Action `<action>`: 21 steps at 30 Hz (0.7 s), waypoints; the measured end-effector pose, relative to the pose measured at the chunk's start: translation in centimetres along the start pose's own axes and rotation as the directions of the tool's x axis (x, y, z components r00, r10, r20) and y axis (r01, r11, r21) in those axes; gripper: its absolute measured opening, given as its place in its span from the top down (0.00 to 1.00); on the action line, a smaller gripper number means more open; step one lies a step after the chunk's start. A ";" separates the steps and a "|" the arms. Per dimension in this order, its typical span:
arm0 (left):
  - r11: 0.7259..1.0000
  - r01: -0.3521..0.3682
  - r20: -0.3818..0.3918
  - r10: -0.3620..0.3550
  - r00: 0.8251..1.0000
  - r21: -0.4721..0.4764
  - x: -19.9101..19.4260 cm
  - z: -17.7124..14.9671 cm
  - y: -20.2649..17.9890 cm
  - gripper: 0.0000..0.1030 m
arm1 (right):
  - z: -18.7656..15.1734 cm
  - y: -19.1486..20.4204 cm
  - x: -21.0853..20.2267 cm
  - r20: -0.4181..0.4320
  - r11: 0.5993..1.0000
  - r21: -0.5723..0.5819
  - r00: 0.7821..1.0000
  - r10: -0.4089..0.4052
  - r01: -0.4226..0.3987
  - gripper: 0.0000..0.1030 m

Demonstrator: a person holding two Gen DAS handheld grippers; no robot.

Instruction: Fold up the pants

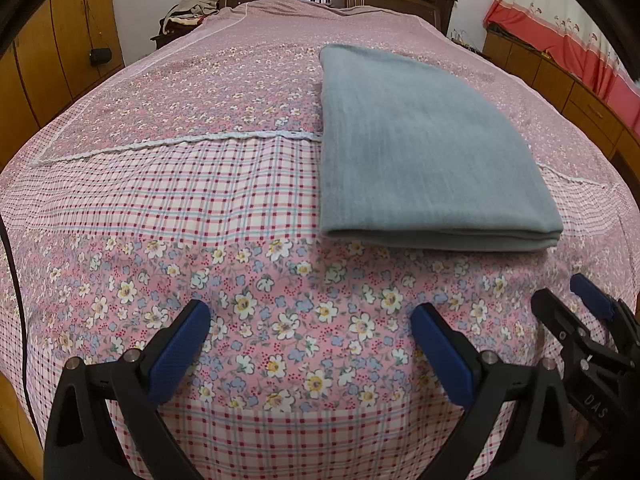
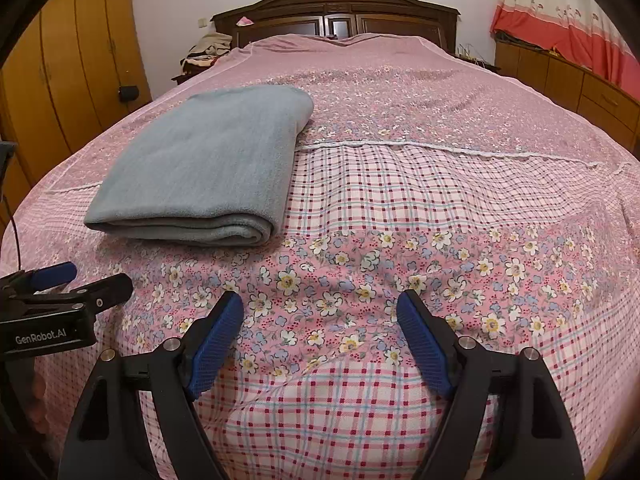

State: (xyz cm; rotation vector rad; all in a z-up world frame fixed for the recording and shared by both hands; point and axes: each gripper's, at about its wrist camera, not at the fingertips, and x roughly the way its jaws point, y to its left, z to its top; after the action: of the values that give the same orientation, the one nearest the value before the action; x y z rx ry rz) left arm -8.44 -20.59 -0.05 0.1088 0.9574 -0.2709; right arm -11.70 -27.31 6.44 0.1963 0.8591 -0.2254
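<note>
The pants [image 1: 424, 148] lie folded into a flat grey-blue rectangle on the bed [image 1: 200, 208], several soft layers stacked, with a rounded fold along the near edge and the layer ends showing at the near corner. The cloth looks thick, matte and faintly ribbed, with no creases on top.

The bedspread [image 2: 420, 208] is thin cotton in 3 patterns: pink floral, red-and-blue check, and a paler floral panel behind a white lace seam [image 1: 180, 142]. The pants straddle that seam.

The left gripper [image 1: 310, 320] hangs over the floral band short of the pants, its jaws spread wide with only bedspread between the blue textured pads [image 1: 178, 354]. The right gripper [image 2: 320, 312] sits just beside it, jaws also released and holding nothing, clear of the pants' near fold.

A wide strip of bare bedspread lies between both grippers and the pants, and more open cover stretches to either side and behind toward the dark wooden headboard [image 2: 336, 16]. An orange wooden wardrobe [image 2: 80, 64] flanks one side of the bed; low cabinets [image 2: 572, 80] under a red and cream curtain [image 2: 568, 20] flank the other.
</note>
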 end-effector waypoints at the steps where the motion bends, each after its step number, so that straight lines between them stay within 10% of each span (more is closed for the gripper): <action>1: 1.000 0.000 0.000 0.000 1.000 0.000 0.0 -0.1 -0.2 0.00 | 0.0 0.0 0.0 0.000 1.000 0.000 1.000 0.000 0.000 0.21; 21: 1.000 0.000 0.000 0.000 1.000 0.000 0.0 0.0 0.0 0.00 | -0.1 0.1 0.0 0.001 1.000 0.001 1.000 -0.003 0.003 0.20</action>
State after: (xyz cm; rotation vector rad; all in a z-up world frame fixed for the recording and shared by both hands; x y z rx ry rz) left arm -8.43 -20.57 -0.07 0.1090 0.9573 -0.2715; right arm -11.73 -27.21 6.37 0.1963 0.8585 -0.2284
